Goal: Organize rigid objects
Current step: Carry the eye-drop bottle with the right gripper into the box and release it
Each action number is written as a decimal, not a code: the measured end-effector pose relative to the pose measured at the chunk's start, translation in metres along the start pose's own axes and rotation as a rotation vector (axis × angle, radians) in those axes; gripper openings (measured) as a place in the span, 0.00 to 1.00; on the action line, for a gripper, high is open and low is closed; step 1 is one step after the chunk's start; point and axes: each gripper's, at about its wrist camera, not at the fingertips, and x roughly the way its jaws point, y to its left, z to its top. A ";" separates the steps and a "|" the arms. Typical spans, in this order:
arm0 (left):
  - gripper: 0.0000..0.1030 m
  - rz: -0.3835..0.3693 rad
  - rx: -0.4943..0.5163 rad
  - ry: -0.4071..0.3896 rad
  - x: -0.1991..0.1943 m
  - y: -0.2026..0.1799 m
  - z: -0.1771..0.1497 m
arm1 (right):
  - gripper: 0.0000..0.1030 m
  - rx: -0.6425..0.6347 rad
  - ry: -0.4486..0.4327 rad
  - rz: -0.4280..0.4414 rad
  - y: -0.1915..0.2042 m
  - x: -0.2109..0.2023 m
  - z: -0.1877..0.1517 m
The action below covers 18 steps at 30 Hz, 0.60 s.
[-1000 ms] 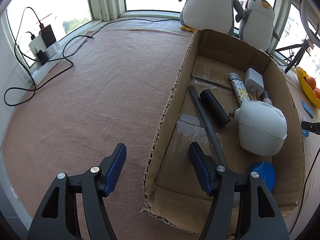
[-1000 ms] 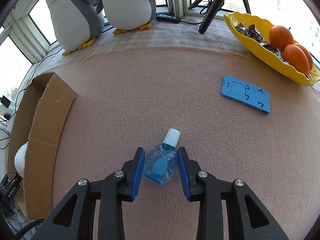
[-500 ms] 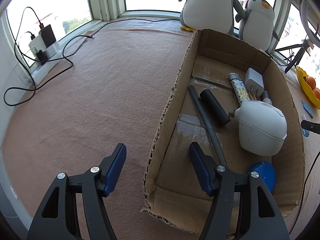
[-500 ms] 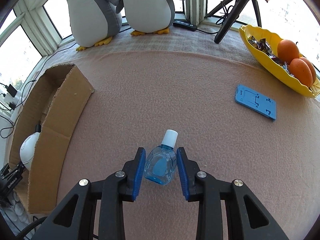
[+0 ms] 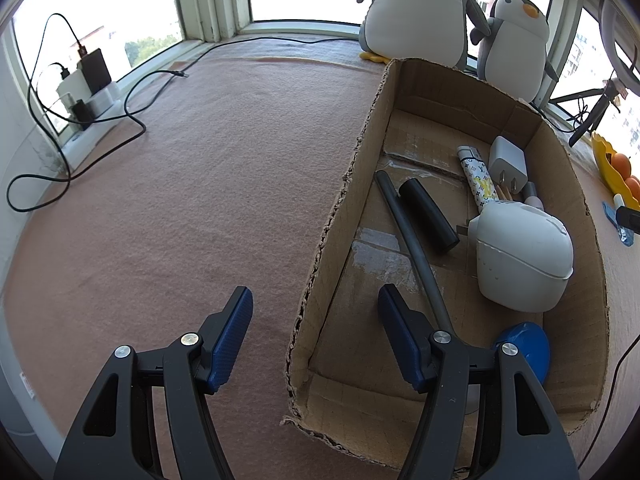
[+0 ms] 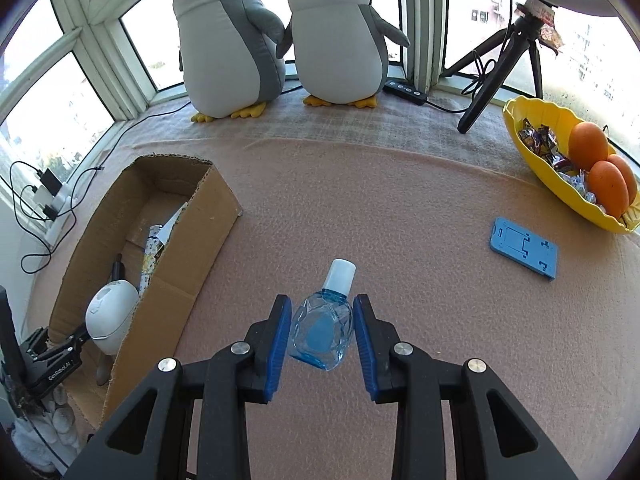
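The right gripper [image 6: 322, 334], pinching the small clear-blue bottle [image 6: 323, 330], has lifted it toward the cardboard box [image 6: 176, 240]; the left gripper [image 5: 316, 334] stays spread.

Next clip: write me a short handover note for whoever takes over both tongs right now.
Right tongs: shut on the small clear-blue bottle with a white cap, raised above the pink cloth.
Left tongs: open, empty, straddling the near left wall of the cardboard box.
Done: white egg-shaped device, black tube and white plug adapter are boxed.
Left: box the bottle, then perhaps the blue flat phone stand.
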 end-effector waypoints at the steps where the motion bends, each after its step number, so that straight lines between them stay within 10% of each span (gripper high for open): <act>1: 0.64 0.000 0.001 0.000 0.000 0.000 0.000 | 0.28 -0.008 -0.006 0.008 0.005 -0.002 0.003; 18: 0.64 -0.001 0.000 -0.001 0.000 -0.001 0.000 | 0.28 -0.147 -0.042 0.137 0.095 0.000 0.031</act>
